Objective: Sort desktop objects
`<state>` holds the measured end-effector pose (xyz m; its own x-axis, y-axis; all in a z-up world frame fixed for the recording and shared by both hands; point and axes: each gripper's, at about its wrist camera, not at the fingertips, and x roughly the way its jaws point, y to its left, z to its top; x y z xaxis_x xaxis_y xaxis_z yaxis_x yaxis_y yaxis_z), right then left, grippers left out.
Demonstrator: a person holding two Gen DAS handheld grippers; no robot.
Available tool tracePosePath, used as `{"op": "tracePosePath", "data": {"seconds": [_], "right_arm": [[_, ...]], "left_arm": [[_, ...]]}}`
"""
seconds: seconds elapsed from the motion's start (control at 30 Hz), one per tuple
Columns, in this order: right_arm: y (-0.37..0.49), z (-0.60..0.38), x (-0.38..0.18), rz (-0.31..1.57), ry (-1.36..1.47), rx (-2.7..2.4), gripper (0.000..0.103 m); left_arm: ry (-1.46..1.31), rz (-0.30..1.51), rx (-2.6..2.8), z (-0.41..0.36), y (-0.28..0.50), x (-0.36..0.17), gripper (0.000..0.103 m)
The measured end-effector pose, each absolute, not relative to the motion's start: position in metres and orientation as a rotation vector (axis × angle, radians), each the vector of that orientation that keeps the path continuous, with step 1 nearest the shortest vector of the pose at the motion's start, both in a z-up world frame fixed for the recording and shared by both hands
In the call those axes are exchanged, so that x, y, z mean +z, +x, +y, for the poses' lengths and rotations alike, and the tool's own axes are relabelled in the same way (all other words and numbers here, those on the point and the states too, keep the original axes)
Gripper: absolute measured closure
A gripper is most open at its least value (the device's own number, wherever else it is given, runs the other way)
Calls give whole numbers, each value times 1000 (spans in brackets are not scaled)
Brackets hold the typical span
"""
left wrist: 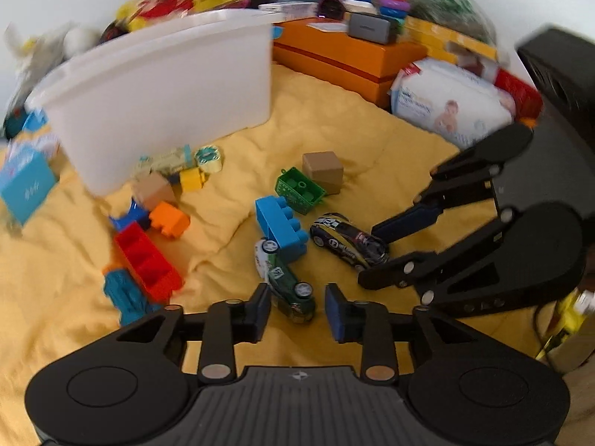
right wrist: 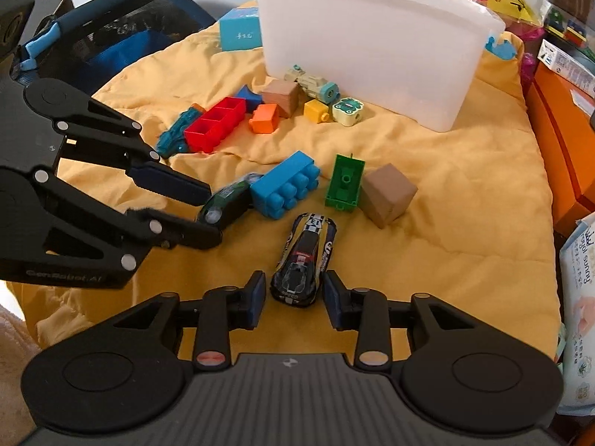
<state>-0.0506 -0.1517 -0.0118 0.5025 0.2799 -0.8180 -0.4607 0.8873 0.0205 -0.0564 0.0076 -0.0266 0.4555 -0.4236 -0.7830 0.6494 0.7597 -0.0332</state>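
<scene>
Two glossy toy cars (right wrist: 303, 260) (left wrist: 284, 278) lie on, seemingly, quilted yellow cloth (right wrist: 465, 223).

My left gripper (left wrist: 297, 306) stands spread around the near end of a green toy car (left wrist: 284, 278), which lies on the yellow cloth with its far end against a light-blue brick (right wrist: 284, 189). My right gripper (right wrist: 293, 299) is parted on either side of the tail of a black racing car (right wrist: 305, 260) with a striped bonnet, nose pointing away. Beyond it a green brick (right wrist: 344, 182) lies just beside a brown cube (right wrist: 386, 193). Further off, near the white bin (right wrist: 372, 37), a red brick (right wrist: 215, 122), an orange brick (right wrist: 264, 118), a yellow brick (right wrist: 316, 110) and a second brown cube (right wrist: 280, 96) cluster together.
</scene>
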Motion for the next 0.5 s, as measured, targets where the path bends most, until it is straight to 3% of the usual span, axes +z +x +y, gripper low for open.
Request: {"op": "tracePosePath", "data": {"seconds": [0.17, 0.37, 0.5], "right_arm": [[-53, -155, 0, 903, -202, 454, 55], [-47, -156, 7, 873, -197, 444, 54], [-48, -159, 5, 880, -169, 437, 54]], "left_arm": [[188, 835, -613, 14, -55, -13, 53], [162, 842, -494, 20, -43, -11, 53], [-69, 968, -472, 41, -25, -25, 54]]}}
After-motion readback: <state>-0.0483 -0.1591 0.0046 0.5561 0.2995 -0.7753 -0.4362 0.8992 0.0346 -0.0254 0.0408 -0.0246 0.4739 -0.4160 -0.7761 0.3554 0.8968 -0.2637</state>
